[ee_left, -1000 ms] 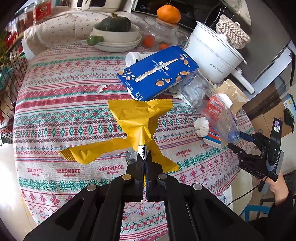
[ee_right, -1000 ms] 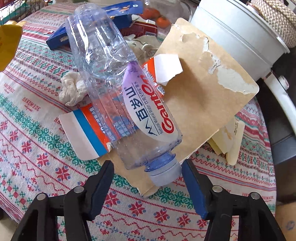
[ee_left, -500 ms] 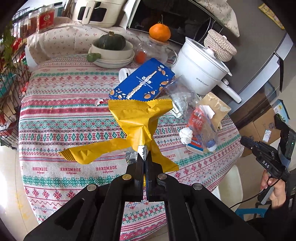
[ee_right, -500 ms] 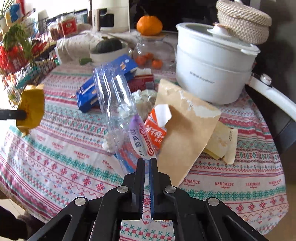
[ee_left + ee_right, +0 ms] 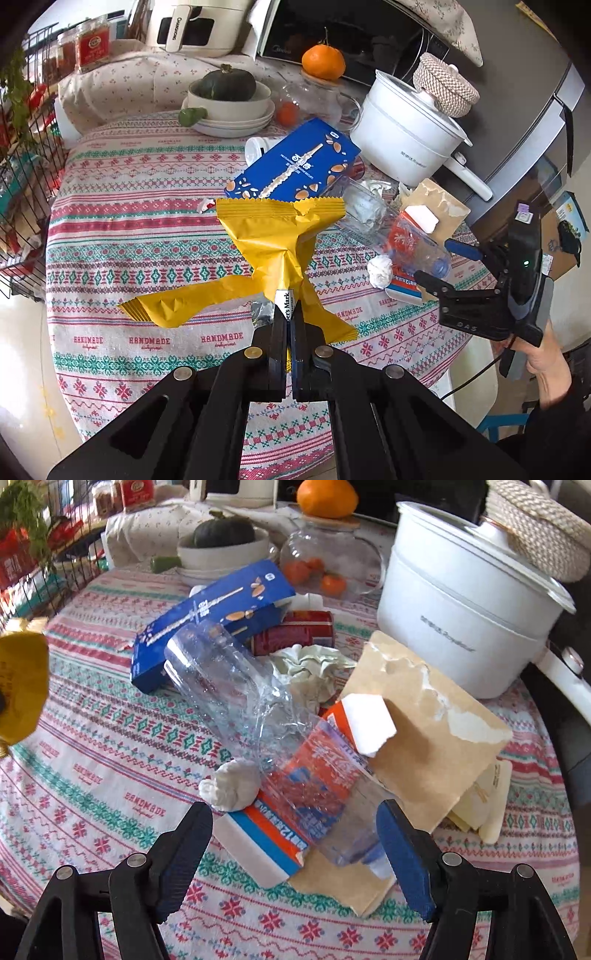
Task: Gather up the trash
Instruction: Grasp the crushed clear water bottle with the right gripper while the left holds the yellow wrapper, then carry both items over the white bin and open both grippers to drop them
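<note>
My left gripper (image 5: 290, 314) is shut on a crumpled yellow wrapper (image 5: 273, 236) and holds it up above the patterned tablecloth (image 5: 129, 240). A clear crushed plastic bottle (image 5: 236, 686) lies in the trash pile on an orange-and-white carton (image 5: 266, 834) and torn brown paper (image 5: 424, 746). My right gripper (image 5: 293, 812) stands with its jaws opening. The bottle's cap end lies between the blue pads (image 5: 402, 849), and neither pad presses on it. The left wrist view shows the right gripper (image 5: 436, 260) at the table's right edge, held by a hand.
More trash lies around the bottle: a blue biscuit box (image 5: 207, 616), a red can (image 5: 295, 631), crumpled paper (image 5: 310, 668) and a white tissue ball (image 5: 232, 782). A white cooker pot (image 5: 461, 620), a glass jar (image 5: 328, 561) and a bowl with a squash (image 5: 225, 99) stand behind.
The right gripper was open at the bottle's cap, then shut and drew back. Now it is open again with the cap end between its jaws. The left gripper rose slightly with the wrapper.
</note>
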A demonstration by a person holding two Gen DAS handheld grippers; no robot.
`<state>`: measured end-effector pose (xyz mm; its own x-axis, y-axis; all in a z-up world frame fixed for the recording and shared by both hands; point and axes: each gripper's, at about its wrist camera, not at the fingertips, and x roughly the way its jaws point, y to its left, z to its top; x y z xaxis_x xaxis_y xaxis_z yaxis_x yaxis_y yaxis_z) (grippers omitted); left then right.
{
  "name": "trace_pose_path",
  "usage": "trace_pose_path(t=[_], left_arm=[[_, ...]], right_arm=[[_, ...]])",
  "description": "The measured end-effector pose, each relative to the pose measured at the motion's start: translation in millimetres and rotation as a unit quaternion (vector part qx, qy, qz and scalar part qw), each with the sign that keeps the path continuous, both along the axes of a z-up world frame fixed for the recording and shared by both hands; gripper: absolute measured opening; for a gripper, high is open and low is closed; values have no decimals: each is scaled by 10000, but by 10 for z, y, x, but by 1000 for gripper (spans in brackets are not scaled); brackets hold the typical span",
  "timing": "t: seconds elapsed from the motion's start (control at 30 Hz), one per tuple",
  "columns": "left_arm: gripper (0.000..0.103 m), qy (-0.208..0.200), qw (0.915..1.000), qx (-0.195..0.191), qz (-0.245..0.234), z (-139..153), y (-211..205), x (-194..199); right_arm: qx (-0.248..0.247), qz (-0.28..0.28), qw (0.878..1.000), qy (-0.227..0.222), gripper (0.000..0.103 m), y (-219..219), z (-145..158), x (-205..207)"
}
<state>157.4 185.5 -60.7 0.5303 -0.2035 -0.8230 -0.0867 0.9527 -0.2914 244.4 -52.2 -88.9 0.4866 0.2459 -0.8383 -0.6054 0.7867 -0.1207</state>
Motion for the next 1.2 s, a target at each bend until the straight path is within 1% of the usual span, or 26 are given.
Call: trace_pose_path(t=[0.07, 0.17, 0.23, 0.3, 0.33, 0.4, 0.43, 0.5, 0.57, 0.63, 0.77, 0.9, 1.03, 1.1, 1.2], left_arm=[[0, 10, 10000, -11, 17, -6, 18, 13], [0, 25, 10000, -16, 6, -14, 29, 37], [0, 48, 10000, -14, 4, -25, 38, 50], [0, 73, 10000, -21, 12, -37, 43, 56], [0, 84, 10000, -23, 15, -44, 40, 59], [0, 100, 9999, -18, 22, -53, 41, 69], [0, 105, 9999, -20, 28, -56, 37, 71], [0, 109, 9999, -9, 27, -57, 27, 73], [0, 97, 9999, -10, 25, -52, 19, 76], [0, 70, 10000, -26, 25, -35, 11, 71], [0, -29, 10000, -75, -4, 27, -26, 44], [0, -171, 9997, -125, -81, 123, -95, -15], [0, -295, 9992, -200, -188, 211, -206, -69], [0, -350, 9987, -240, -282, 251, -296, -91], [0, -403, 9976, -311, -480, 291, -494, -118]], right_arm=[[-429, 186, 9988, -173, 77, 176, -130, 25], [-1068, 484, 9919, -497, 77, 415, -301, 19], [-1337, 670, 9869, -598, 77, 524, -387, 35], [-1601, 692, 9819, -732, 77, 580, -470, 86], [-1601, 705, 9816, -759, 77, 579, -489, 116], [-1440, 639, 9848, -728, 77, 542, -479, 185], [-1379, 560, 9868, -642, 76, 501, -481, 236], [-1344, 447, 9882, -577, 71, 425, -508, 300], [-1238, 350, 9902, -540, 69, 328, -496, 317], [-1001, 240, 9938, -417, 68, 248, -434, 333], [-445, 29, 9987, -250, 66, 68, -213, 326], [134, -150, 9997, -111, 65, -55, 52, 212], [726, -398, 9966, 1, 64, -256, 352, 100], [992, -511, 9937, 28, 64, -299, 491, -34], [1182, -682, 9906, -29, 64, -441, 661, -197]])
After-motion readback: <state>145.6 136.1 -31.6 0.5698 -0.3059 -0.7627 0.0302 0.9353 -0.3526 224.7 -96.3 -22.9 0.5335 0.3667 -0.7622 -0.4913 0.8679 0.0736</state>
